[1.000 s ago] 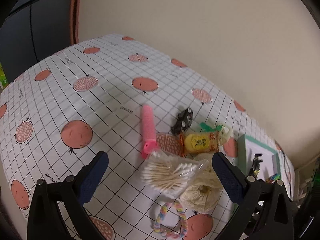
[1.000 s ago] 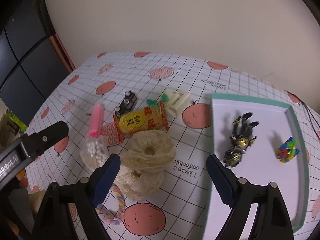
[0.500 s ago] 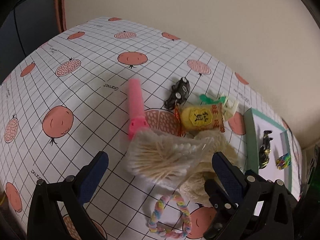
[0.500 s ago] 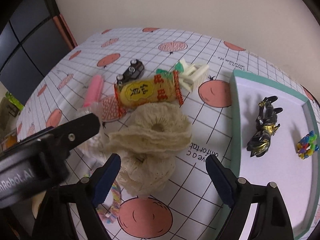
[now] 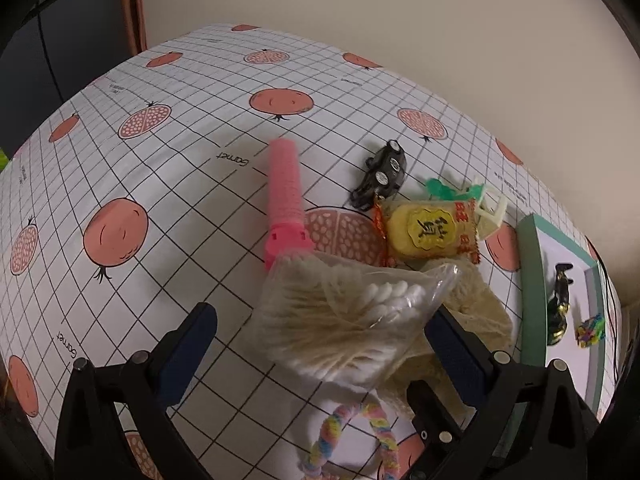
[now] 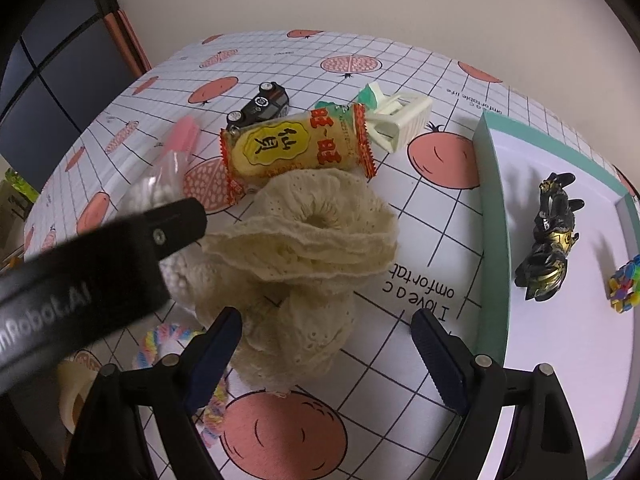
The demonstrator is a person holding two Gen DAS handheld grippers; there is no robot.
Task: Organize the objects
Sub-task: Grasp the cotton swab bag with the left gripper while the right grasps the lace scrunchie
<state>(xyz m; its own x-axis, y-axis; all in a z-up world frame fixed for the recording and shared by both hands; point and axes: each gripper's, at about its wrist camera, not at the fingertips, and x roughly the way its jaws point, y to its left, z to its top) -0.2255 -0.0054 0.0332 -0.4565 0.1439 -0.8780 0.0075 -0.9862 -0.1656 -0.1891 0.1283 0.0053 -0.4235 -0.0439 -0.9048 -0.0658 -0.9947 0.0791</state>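
Left gripper point(image 5: 320, 344) gaped wide, empty, around cotton-swab bag point(image 5: 344, 316). Probably light, crinkly, slippery; best pinched mid-bundle. Right gripper point(image 6: 326, 350) likewise spread, empty.

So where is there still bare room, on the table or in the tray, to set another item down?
The tablecloth is bare left of the pink tube. The tray has a free floor strip between its near wall and the black-gold toy. It is crowded where the cotton swab bag, snack packet, lace cloth and toy car bunch together.
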